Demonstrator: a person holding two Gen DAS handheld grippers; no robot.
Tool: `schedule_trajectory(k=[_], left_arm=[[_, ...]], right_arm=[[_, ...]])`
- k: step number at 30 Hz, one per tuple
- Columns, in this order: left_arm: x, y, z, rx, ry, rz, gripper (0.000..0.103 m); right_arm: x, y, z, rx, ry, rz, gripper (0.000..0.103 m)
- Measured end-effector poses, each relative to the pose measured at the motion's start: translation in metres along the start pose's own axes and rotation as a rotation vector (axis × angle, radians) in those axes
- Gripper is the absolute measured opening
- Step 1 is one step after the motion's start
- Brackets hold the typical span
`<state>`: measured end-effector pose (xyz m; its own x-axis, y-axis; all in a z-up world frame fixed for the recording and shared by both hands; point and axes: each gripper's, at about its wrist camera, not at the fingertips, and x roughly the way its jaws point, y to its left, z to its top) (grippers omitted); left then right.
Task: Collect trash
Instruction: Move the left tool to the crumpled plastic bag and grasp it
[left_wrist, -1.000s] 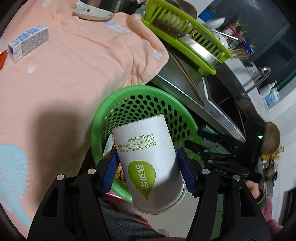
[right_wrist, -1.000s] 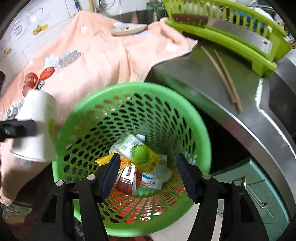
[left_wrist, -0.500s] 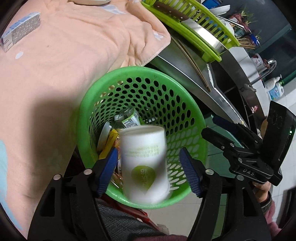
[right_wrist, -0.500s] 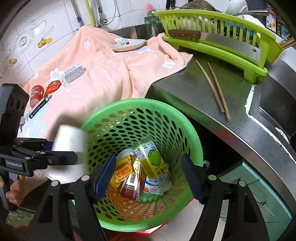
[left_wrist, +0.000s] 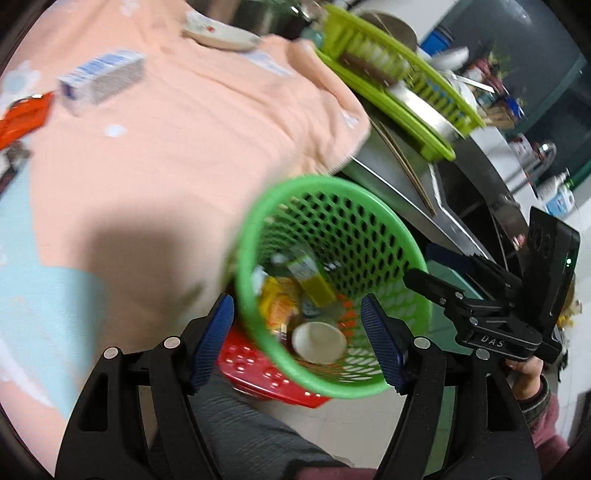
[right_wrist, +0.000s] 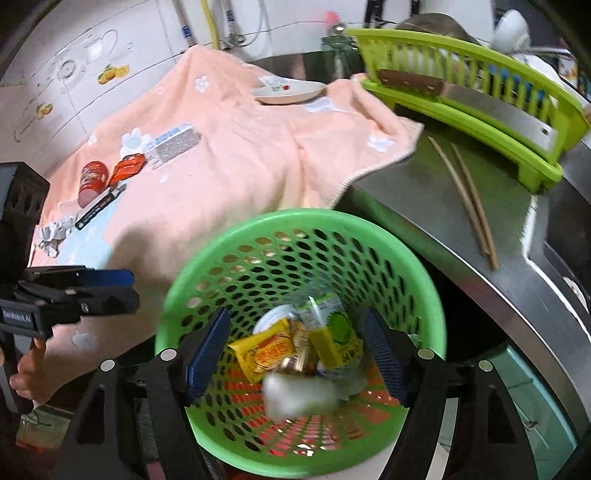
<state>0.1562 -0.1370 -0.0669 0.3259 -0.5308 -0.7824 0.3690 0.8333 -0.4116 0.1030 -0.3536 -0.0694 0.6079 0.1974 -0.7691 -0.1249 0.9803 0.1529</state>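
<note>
A green perforated trash basket (left_wrist: 402, 243) (right_wrist: 258, 229) sits below the counter edge. A white paper cup (left_wrist: 319, 341) (right_wrist: 299, 395) lies inside it, blurred, among a yellow wrapper (right_wrist: 267, 349), a green carton (right_wrist: 334, 338) and other packets. My left gripper (left_wrist: 299, 336) is open and empty just above the basket's near rim. My right gripper (right_wrist: 297, 349) is open and empty over the basket mouth. Each gripper shows in the other's view: the left (right_wrist: 107, 284), the right (left_wrist: 424, 266). On the peach towel (left_wrist: 166, 147) lie a blue-white box (left_wrist: 101, 79) (right_wrist: 173, 142), a red packet (right_wrist: 127, 168), a red can (right_wrist: 92, 179) and crumpled paper (right_wrist: 51, 236).
A lime dish rack (right_wrist: 480, 92) holding a cleaver stands at the counter's back right. Two chopsticks (right_wrist: 469, 195) lie on the steel counter (right_wrist: 424, 221). A small white dish (right_wrist: 290, 92) rests on the towel's far edge. A red crate (left_wrist: 258, 369) sits under the basket.
My left gripper opened and let go of the paper cup, which dropped into the basket. The left gripper has pulled back and swung left; the right gripper has lifted slightly.
</note>
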Motion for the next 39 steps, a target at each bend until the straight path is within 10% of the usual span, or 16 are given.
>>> schedule_trajectory(k=[27, 39], left_arm=[[-0.198, 0.229, -0.029, -0.338, -0.36, 0.514, 0.08], [-0.187, 0.291, -0.033, -0.431, -0.31, 0.512, 0.08]], right_arm=[[0.055, 0.186, 0.079, -0.347, 0.022, 0.233, 0.072], [0.069, 0.249, 0.092, -0.444, 0.028, 0.308, 0.072]])
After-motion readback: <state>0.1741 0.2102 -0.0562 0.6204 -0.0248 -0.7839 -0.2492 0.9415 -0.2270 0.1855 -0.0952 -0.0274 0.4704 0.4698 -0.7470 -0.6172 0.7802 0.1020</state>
